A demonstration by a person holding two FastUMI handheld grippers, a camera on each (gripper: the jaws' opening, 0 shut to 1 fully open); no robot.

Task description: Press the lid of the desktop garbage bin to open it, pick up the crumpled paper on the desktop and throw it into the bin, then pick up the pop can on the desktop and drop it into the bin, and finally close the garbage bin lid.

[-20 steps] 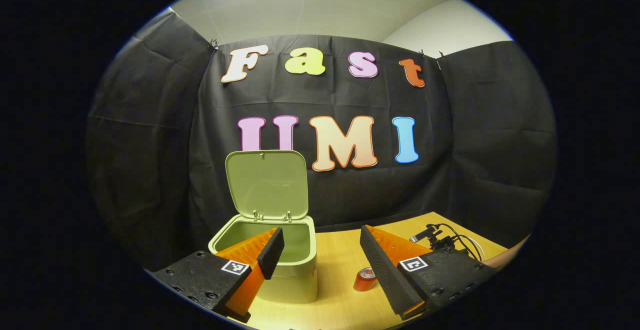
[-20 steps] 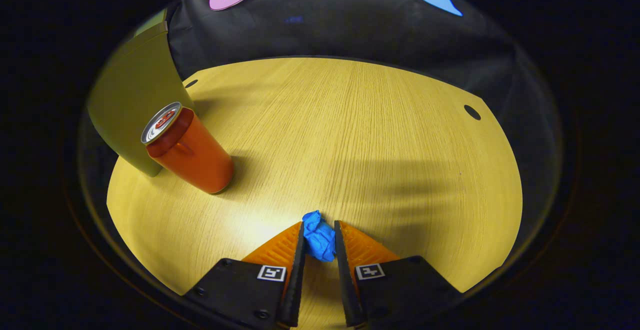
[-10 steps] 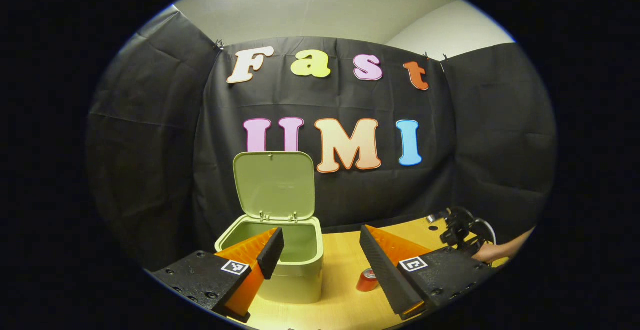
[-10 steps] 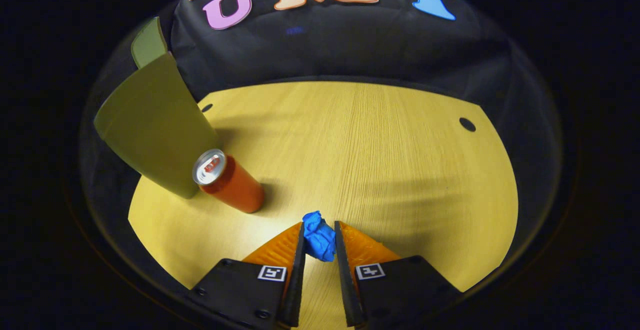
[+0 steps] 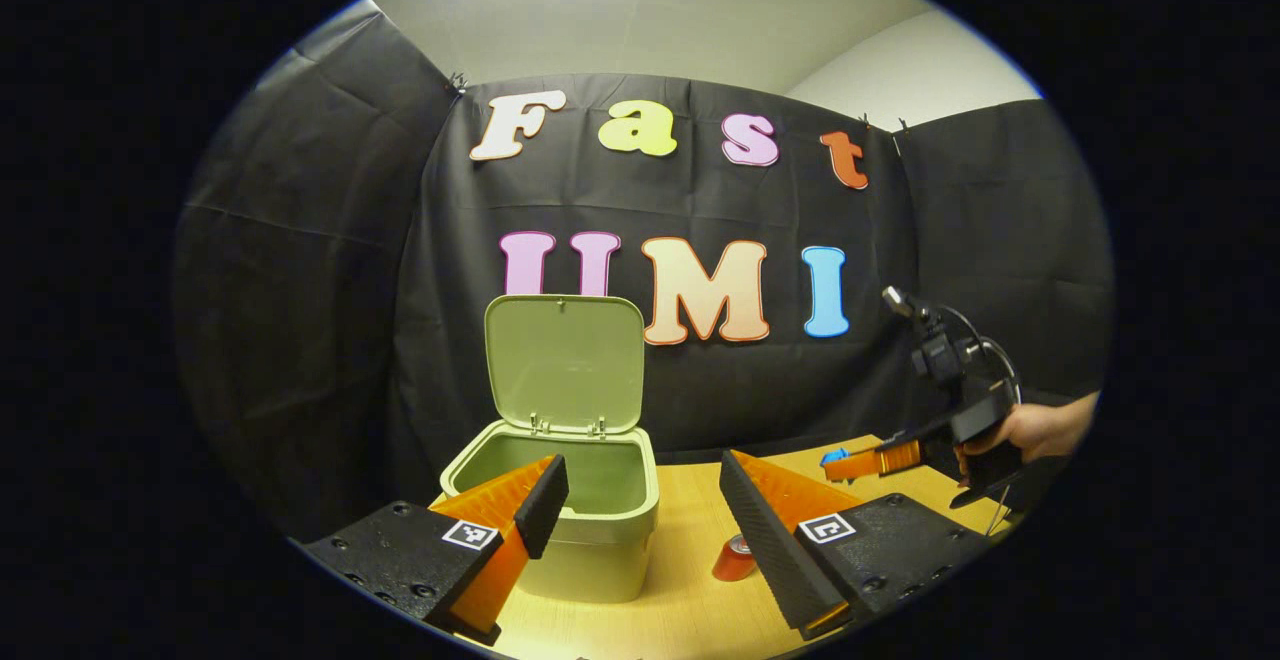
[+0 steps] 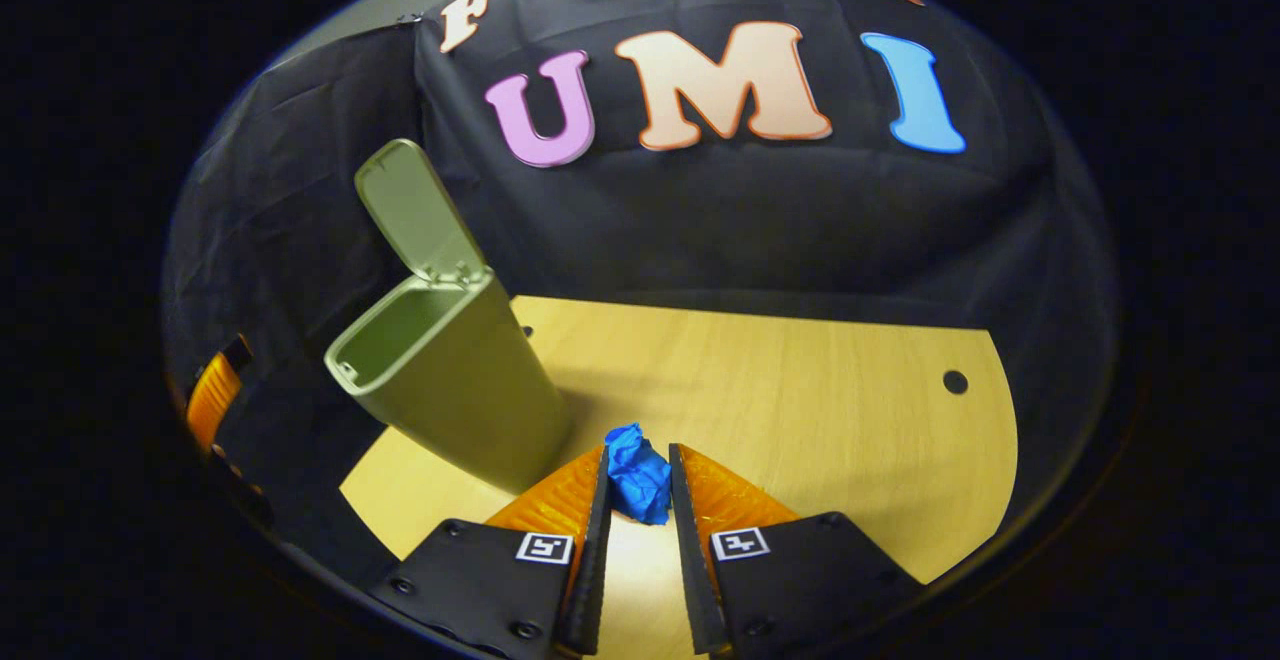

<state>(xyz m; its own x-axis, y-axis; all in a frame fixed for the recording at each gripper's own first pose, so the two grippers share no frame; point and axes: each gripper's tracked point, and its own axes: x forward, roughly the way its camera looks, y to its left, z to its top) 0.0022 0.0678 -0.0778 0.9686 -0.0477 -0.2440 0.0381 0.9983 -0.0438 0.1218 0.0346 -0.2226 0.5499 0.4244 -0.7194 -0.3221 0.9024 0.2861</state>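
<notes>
right hand-held gripper (image 6: 638, 485): clenched on blue crumpled paper (image 6: 637, 478), held above the desk (image 6: 800, 410), right of the bin | left hand-held gripper (image 5: 640, 500): fingers spread, holding nothing, near bin (image 5: 560, 515) | lid (image 5: 565, 362) up | pop can (image 5: 735, 557) upright on desk beside bin

Green bin (image 6: 450, 370) lid up; blue crumpled paper (image 6: 638, 476) airborne; red can (image 5: 735, 558) upright beside bin.
</notes>
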